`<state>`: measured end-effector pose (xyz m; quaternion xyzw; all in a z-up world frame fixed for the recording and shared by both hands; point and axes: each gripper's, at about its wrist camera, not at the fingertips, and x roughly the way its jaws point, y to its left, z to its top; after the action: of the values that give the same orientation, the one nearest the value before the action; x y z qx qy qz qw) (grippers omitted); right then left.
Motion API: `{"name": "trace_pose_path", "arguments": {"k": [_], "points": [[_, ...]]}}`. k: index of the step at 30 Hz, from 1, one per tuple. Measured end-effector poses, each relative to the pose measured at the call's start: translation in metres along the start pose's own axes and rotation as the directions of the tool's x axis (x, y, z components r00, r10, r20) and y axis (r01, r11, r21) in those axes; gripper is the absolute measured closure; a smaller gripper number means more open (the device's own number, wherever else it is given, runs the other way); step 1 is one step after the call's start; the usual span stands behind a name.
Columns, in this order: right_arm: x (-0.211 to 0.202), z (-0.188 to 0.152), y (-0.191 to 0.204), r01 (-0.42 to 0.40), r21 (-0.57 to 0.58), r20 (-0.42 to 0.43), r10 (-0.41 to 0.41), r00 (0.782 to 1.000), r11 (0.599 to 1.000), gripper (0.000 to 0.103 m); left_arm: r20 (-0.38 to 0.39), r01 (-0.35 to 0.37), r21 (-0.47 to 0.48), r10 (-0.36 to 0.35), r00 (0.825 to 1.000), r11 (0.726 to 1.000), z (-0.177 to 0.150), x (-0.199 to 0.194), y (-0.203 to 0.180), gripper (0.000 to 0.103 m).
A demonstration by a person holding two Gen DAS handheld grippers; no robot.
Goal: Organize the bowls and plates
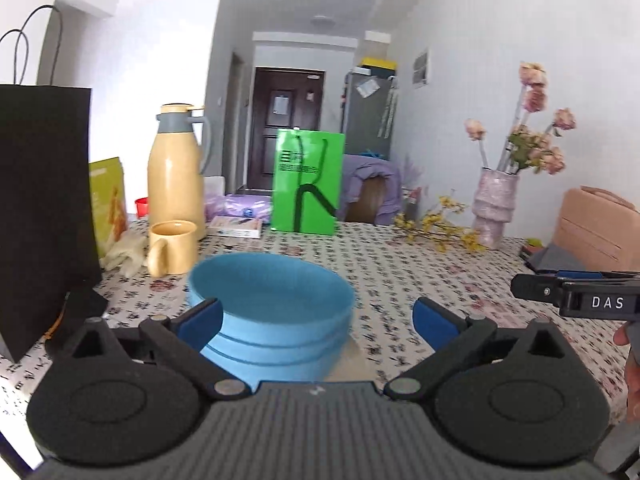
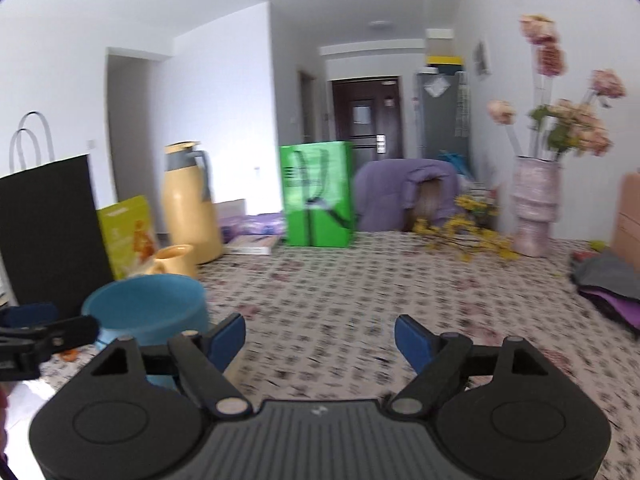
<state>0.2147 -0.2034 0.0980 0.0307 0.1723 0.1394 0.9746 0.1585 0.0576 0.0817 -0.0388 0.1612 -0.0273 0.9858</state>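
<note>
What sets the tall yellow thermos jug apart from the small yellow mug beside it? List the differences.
The tall yellow thermos jug stands far higher than the small yellow mug. The jug is closed by a grey collar and lid; the mug is open-topped. The jug's handle is grey and high up; the mug's is yellow, on its side. The mug stands nearer the stacked blue bowls. Both are upright on the patterned tablecloth and share one pale yellow.

Both cameras sit low over the patterned table (image 1: 400, 264), looking forward between their own blue-padded fingers toward the far door (image 1: 286, 120). The left wrist view is close on the stacked blue bowls (image 1: 272, 300), dead ahead. The right wrist view, blurred, stands further right, with the same bowls (image 2: 148, 304) at its left, and shares the green bag (image 2: 318, 194), thermos (image 2: 190, 208) and flower vase (image 2: 536, 208).
</note>
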Motion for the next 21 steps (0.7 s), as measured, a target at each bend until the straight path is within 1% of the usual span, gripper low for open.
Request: {"name": "trace_pose_path", "arguments": {"k": [3,7,12,18,20,21], "points": [[-0.012,-0.013,-0.017,0.049,0.025,-0.014,-0.049,0.999,0.998,0.021,-0.004,0.021,0.011,-0.021,1.000,1.000,-0.005,-0.004,-0.011,0.000],[-0.023,-0.026,-0.025,0.073,0.046,-0.010,-0.073,0.997,0.996,0.021,-0.001,0.038,0.019,-0.038,0.999,0.999,-0.007,-0.007,-0.019,0.000],[-0.032,-0.033,-0.022,0.074,0.041,0.007,-0.075,0.997,0.996,0.019,-0.004,0.046,0.034,-0.046,0.999,0.998,-0.012,-0.012,-0.027,0.000],[-0.041,-0.041,-0.017,0.068,0.031,0.027,-0.069,0.997,0.997,0.018,0.014,0.038,0.044,-0.039,0.999,0.998,-0.019,-0.023,-0.032,0.000],[-0.046,-0.048,-0.016,0.059,0.034,0.028,-0.060,0.998,0.998,0.016,0.018,0.037,0.044,-0.037,0.999,0.998,-0.022,-0.029,-0.033,0.000],[-0.049,-0.052,-0.015,0.055,0.039,0.026,-0.056,0.998,0.998,0.013,0.019,0.037,0.043,-0.038,0.999,0.998,-0.025,-0.031,-0.033,0.000]]}}
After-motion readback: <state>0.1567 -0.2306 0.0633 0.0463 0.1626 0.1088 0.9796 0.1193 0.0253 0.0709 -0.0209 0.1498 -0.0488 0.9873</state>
